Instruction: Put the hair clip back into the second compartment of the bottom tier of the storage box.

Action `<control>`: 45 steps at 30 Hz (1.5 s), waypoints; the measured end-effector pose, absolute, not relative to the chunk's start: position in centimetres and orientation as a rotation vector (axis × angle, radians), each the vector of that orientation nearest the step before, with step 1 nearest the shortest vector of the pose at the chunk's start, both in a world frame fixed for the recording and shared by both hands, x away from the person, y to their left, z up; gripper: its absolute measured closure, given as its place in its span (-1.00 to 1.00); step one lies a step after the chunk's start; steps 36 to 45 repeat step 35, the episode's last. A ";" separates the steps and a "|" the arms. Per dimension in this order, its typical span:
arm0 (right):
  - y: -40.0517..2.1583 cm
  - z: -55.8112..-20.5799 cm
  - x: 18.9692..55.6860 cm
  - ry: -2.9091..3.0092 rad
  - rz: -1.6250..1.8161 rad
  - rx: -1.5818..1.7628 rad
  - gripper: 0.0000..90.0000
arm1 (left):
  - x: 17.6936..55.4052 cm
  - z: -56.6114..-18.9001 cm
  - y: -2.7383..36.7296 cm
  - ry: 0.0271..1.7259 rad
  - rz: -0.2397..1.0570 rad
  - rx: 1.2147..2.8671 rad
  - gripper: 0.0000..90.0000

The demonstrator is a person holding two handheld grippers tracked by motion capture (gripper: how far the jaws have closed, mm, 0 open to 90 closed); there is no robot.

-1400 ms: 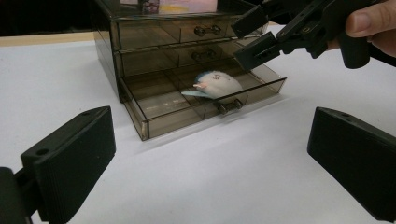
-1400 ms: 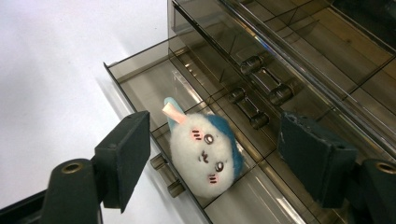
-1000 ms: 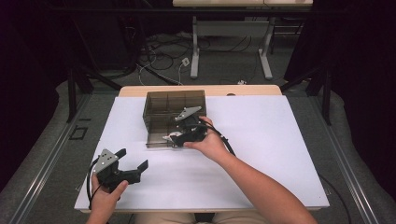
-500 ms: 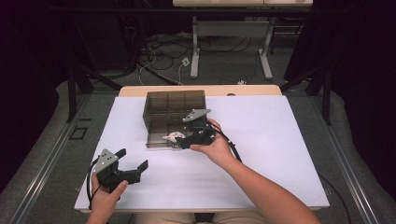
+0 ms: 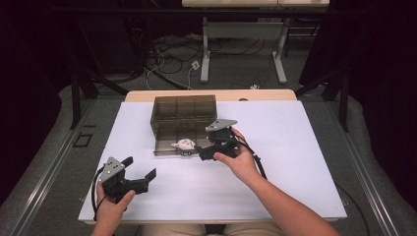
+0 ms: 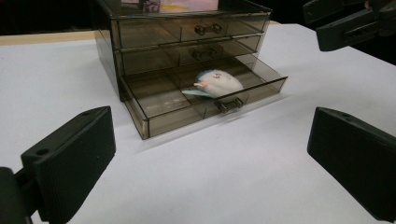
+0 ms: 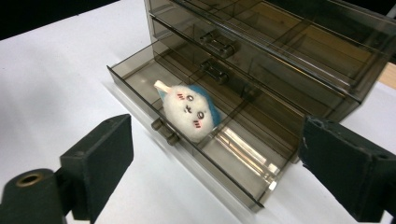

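your right gripper (image 5: 202, 149) has just been opening and holds nothing; your left gripper (image 5: 140, 168) waits open near the table's front-left corner; the plush toy (image 7: 190, 113) lies in the pulled-out bottom drawer (image 7: 140, 77), probably light and squashy; pinch its body.

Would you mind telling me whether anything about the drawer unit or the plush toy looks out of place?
Mildly: the plush toy lies tilted across a divider in the open bottom drawer, not settled in one compartment. The upper drawers are shut.
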State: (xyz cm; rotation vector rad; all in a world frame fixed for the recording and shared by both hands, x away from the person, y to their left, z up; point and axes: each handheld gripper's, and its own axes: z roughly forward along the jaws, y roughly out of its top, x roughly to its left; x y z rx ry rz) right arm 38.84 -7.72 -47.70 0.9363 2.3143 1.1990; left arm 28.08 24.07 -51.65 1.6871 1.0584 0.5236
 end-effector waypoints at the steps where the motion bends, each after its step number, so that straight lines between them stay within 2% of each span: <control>1: -7.9 -47.8 38.7 2.305 1.208 0.938 -0.78 | 28.1 -51.6 24.1 1.059 0.523 1.686 -0.96; 15: -10.9 -48.8 36.5 2.273 1.235 0.959 -0.87 | 28.1 -51.7 24.1 1.064 0.525 1.679 -0.96; 24: -13.0 -50.2 35.2 2.250 1.240 0.993 -1.00 | 28.2 -51.7 24.2 1.076 0.518 1.672 -0.96; 34: -15.7 -51.4 33.6 2.214 1.239 1.046 -1.00 | 28.2 -51.7 24.3 1.073 0.527 1.677 -0.96; 45: -15.7 -51.4 33.6 2.214 1.239 1.046 -1.00 | 28.3 -51.7 24.2 1.071 0.529 1.675 -0.96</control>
